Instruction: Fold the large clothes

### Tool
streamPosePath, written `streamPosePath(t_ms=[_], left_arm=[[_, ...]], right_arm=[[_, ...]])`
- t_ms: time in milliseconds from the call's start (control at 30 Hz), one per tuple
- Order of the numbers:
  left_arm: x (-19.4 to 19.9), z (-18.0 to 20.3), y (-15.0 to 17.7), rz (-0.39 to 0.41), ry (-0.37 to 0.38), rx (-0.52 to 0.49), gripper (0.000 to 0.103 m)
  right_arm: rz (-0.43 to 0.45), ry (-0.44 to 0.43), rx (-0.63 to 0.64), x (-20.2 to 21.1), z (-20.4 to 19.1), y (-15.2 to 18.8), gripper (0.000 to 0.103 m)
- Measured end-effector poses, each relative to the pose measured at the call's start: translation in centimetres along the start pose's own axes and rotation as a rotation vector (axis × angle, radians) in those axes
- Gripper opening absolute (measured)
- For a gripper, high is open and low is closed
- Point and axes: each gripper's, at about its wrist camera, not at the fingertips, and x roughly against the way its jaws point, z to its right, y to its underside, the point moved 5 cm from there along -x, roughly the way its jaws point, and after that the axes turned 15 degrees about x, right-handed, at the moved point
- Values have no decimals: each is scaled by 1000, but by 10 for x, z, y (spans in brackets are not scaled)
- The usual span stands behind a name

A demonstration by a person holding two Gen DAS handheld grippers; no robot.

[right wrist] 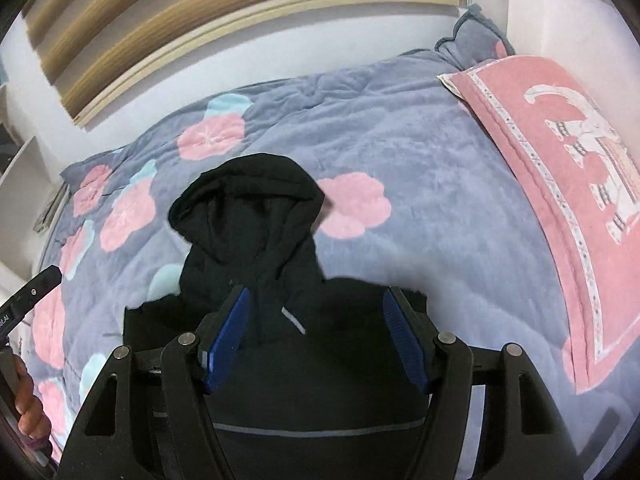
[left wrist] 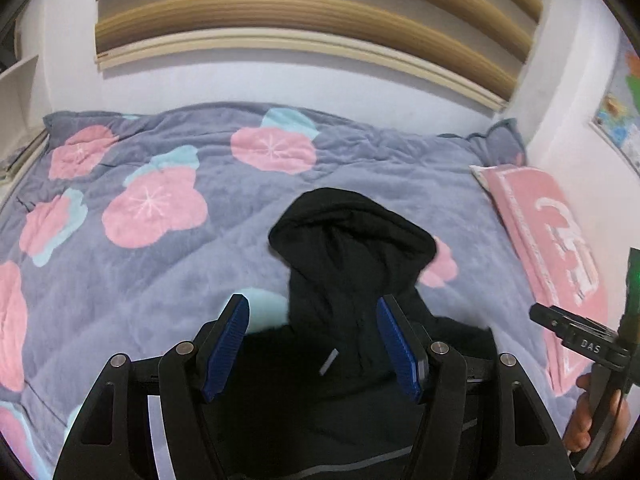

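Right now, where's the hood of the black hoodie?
The hood lies flat on the flowered quilt, stretched away toward the wall just ahead of both open claws. In both wrist views the pink pillow sits off to its right.

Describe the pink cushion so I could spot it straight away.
Start at the bed, covered by a grey-blue blanket with pink flowers. A black hoodie lies mid-bed; look to its right, near the wall. The pink cushion there is rectangular, white-trimmed and bears a pale pictured figure, not flowers.

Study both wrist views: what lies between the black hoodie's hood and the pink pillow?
Only bare blanket with one pink flower print separates the hood from the pink pillow. The right wrist view shows this stretch best.
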Motion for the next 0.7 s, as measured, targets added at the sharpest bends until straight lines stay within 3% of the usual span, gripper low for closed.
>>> streamPosePath(t_ms=[333,633,667,700], left_arm=[[-163,-22,-40,-141,-51,58,68],[-255,-41,-46,-208,-89,84,68],[-266,-41,-46,-222,-90,90,68],[-274,-41,-48,-227,-90,91,68]], right_arm=[[-91,-7,41,-129,15,-48,71],[-167,-40,44,-234,13,-72,70],[-179,-48,48,-242,9,-72,63],[-192,-58,61,-253,6,-73,30]])
